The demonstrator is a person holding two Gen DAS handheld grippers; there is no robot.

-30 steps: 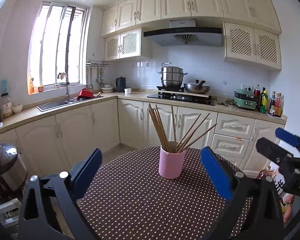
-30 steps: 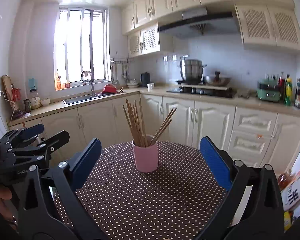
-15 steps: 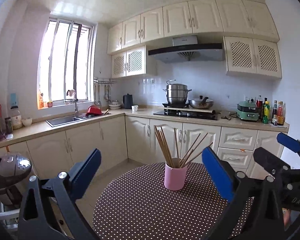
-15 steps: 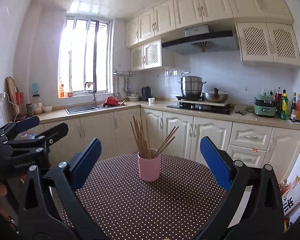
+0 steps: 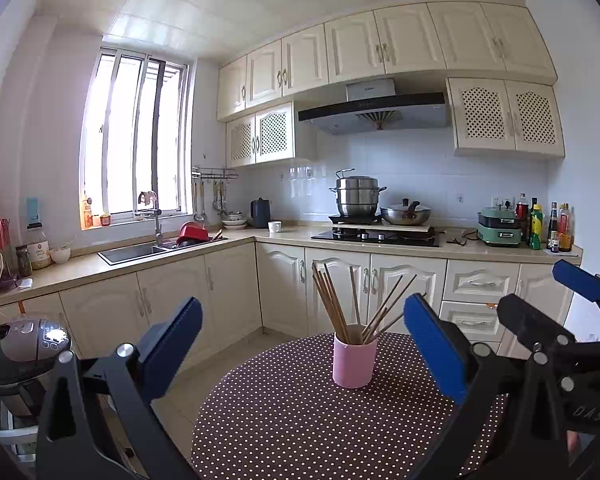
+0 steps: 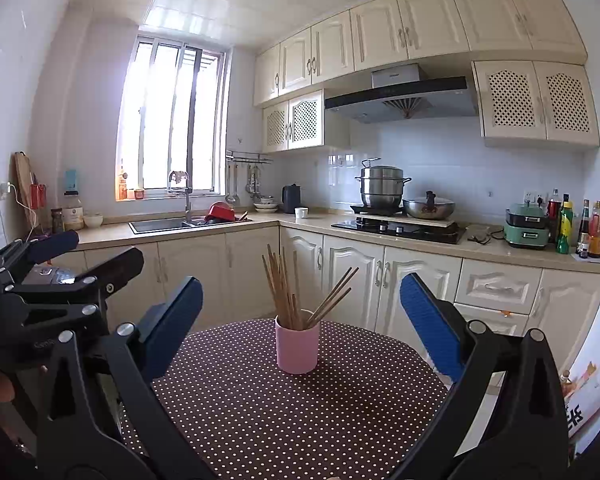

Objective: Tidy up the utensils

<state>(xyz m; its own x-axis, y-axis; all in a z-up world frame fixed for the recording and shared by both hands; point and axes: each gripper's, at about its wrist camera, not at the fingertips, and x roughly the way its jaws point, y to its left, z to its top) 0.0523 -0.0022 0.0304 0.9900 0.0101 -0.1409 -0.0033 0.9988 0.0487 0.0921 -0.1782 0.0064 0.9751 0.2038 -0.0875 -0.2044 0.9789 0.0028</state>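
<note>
Left claw [image 5: 300, 344] and right claw [image 6: 298, 326] both stood spread wide, holding and touching nothing. Pink cup [image 5: 354, 360] of chopsticks [image 5: 332, 300] stood upright on the dotted desk [image 5: 300, 420], apart from both.

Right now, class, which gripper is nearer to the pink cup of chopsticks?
Right, narrowly. The right gripper faces the pink cup squarely, centred between its fingers. The left gripper is alongside, the cup off toward its right finger. Both open, short of it.
</note>
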